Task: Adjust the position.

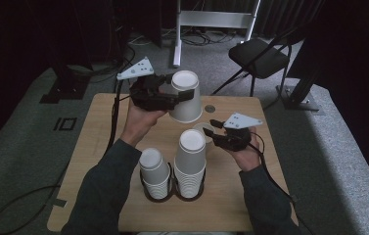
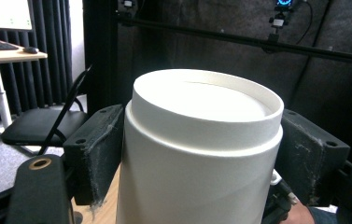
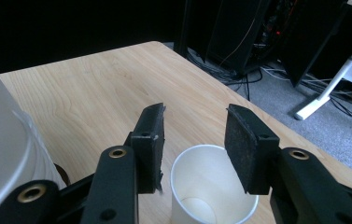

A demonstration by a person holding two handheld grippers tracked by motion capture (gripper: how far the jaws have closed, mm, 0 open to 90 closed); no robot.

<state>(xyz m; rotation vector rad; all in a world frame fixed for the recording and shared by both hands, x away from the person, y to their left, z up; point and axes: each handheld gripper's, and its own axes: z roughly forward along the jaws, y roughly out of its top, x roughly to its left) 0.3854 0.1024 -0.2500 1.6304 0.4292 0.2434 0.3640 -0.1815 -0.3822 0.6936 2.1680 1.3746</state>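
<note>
nearest: two stacks of upturned white paper cups at the table's near edge, a short stack [image 1: 154, 172] on the left and a taller stack [image 1: 191, 161] just beside it on the right, each seated in a dark ring holder [image 1: 172, 192].
edges: light wood table [image 1: 99, 147] with rounded corners; the stacks sit close to the near edge, and the right hand works toward the middle-right, with bare wood to its right.
open room: the left half of the table is bare; grey carpet lies all round.
left gripper [image 1: 174, 95]: raised above the far side of the table, its fingers [image 2: 94, 151] pinching an upturned cup [image 1: 186, 98], one pad on each side just under the base rim; the cup hangs off the table, tilted a little.
right gripper [image 1: 213, 131]: just right of the taller stack, fingers [image 3: 149, 144] spread apart, touching nothing.
upright cup [image 3: 211, 191]: stands mouth up on the table, below and between the spread fingers, which sit above its rim, one to either side, not touching it.
in the way: the taller stack rises right beside the right gripper's left finger; the held cup hangs above and beyond it.
around: a black chair [image 1: 260, 56] and a white desk frame [image 1: 211, 19] stand beyond the far edge; cables trail over the carpet.
</note>
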